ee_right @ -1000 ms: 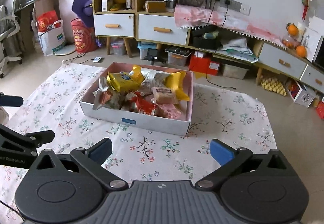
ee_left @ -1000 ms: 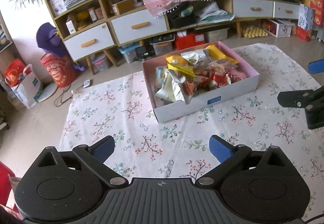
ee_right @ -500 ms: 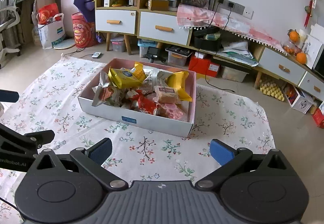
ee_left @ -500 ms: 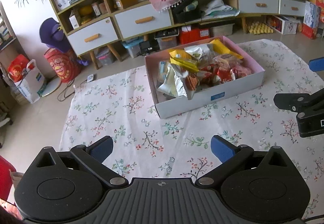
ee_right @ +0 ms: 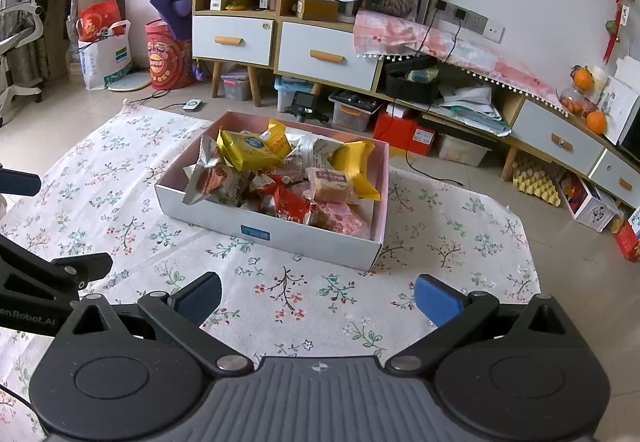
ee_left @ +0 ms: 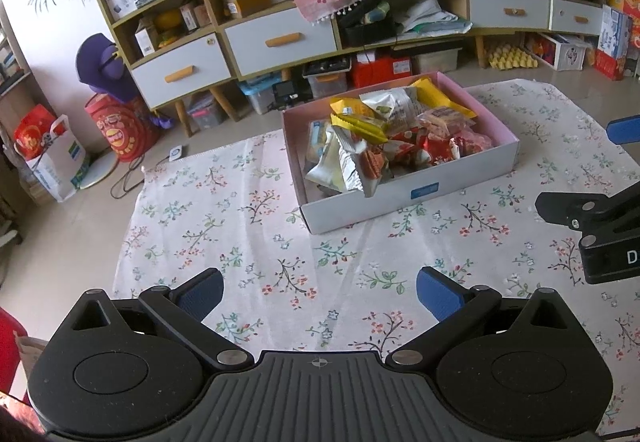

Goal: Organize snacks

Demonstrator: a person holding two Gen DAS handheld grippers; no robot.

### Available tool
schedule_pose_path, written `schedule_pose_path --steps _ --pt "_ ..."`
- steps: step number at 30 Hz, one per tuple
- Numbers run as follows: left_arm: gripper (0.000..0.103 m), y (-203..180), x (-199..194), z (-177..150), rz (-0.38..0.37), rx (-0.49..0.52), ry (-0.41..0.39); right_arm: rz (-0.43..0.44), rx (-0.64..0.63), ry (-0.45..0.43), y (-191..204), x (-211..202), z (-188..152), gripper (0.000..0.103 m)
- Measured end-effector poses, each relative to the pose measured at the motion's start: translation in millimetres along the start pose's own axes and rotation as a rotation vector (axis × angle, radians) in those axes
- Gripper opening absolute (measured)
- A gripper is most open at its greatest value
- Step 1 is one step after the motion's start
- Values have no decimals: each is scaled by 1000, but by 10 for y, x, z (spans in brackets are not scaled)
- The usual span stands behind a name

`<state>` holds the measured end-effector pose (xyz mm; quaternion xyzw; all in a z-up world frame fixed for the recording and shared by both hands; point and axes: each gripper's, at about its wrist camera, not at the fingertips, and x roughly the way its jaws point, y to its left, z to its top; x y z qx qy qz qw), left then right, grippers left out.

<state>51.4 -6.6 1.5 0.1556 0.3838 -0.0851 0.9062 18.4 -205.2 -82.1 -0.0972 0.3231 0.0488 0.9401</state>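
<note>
While both views now sit a little closer than a second ago, we find left tongs (ee_left: 318, 292) and right tongs (ee_right: 317, 294) wide and empty, the snacks (ee_right: 280, 178) heaped loosely in the box (ee_right: 304, 238) on the floral cloth (ee_right: 280, 294), leaving progress undetermined.

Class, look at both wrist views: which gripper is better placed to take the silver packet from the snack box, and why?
Probably the left gripper: the silver packet leans over the box end nearest it. The right gripper, equally open and empty, faces the far end.

The right hand-held gripper (ee_left: 608, 178) runs off the picture's edge; wrapper print in the box (ee_right: 280, 232) is too small to read.
</note>
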Motion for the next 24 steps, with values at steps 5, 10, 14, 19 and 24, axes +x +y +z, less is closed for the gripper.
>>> schedule_pose_path --steps 5,10,14,19,24 --pt "103 -9 -1 -7 -1 0 2 -6 -19 -1 32 2 -11 88" --pt "103 -14 -2 -5 -5 -1 2 -5 -25 1 42 10 -11 88" --pt "103 -29 2 -17 -8 1 3 -6 -24 2 42 15 -14 88" --pt "103 -38 -1 -23 -9 2 3 -6 -25 3 43 14 -13 88" --pt "103 -27 -1 -16 -14 4 6 -6 -26 3 46 17 -16 88"
